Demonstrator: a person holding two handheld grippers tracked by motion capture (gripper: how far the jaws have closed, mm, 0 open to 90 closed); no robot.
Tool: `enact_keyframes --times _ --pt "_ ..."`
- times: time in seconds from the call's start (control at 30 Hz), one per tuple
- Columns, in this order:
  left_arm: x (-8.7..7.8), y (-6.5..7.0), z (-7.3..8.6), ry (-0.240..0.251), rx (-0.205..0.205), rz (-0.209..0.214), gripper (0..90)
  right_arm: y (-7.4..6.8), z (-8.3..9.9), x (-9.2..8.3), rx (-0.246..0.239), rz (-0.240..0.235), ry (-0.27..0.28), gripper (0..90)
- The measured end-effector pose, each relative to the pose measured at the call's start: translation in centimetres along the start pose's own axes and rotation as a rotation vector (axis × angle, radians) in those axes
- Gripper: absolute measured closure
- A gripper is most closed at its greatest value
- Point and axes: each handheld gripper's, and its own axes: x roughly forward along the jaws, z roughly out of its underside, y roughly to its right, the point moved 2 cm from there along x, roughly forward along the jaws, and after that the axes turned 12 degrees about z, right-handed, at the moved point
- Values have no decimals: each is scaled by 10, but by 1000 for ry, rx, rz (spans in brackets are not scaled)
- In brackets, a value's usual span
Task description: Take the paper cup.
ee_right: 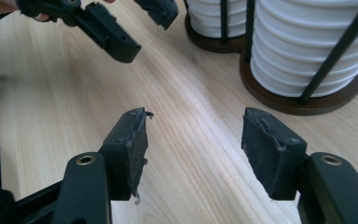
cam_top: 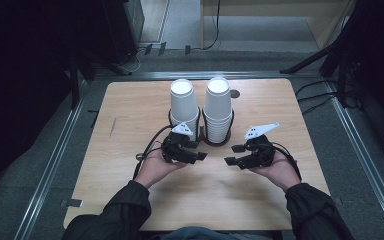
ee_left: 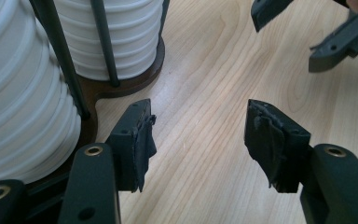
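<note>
Cup stacks (cam_top: 200, 107) stand just beyond both hand-held grippers (cam_top: 215, 158); jaws apart, empty.

On the bench (cam_top: 130, 130) stand two cup stacks side by side in a holder (cam_top: 215, 140), toward the far edge: the left stack (cam_top: 184, 107) and the right stack (cam_top: 217, 105), just beside each other. Before them, nearer to the person, the left claw (cam_top: 200, 156) and the right claw (cam_top: 230, 156) are over the bench, facing each other with bare bench between them. The left claw is before the left stack and near the holder, the right claw is before the right stack, a little to its right.
</note>
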Motion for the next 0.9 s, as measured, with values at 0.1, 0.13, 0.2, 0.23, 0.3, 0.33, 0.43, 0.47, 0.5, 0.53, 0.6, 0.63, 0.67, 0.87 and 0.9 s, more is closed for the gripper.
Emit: enact_keyframes --times 0.1,0.13,0.2,0.23,0.3,0.33,0.43,0.47,0.5,0.53,0.6,0.63,0.67,0.87,0.9 --pt "0 1 -1 -1 5 8 447 0 2 -1 17 -3 -7 408" --pt "0 2 -2 1 6 7 453 0 2 -1 21 -1 -11 410" --pt "1 2 -2 0 8 4 482 0 2 0 32 -14 -14 410" --pt "0 3 -2 5 17 -5 493 0 1 0 47 -21 -13 410" --pt "0 2 -3 8 16 2 492 0 -1 1 43 -17 -8 409" --pt "0 2 -2 8 12 8 492 -1 -1 2 38 -13 -9 403" --pt "0 1 -2 -1 3 11 486 -2 -1 4 25 -8 -25 386" --pt "0 0 -2 -3 3 11 486 -3 0 4 20 -5 -25 385" --pt "0 1 -1 2 -3 16 486 -3 -1 4 12 -4 -27 386" --pt "0 1 -1 1 3 15 487 -4 -1 4 6 -2 -23 391" --pt "-1 3 -2 4 16 13 500 -4 -2 2 2 -8 -21 400" --pt "0 4 -2 14 15 12 507 -4 -3 2 4 -6 -20 403" --pt "0 5 -3 14 19 9 510 -3 -3 1 5 -4 -21 404" --pt "-1 6 -3 22 19 12 529 -1 -4 -2 7 7 -21 393" --pt "-2 5 -3 23 18 17 534 0 -4 -3 12 10 -19 385"
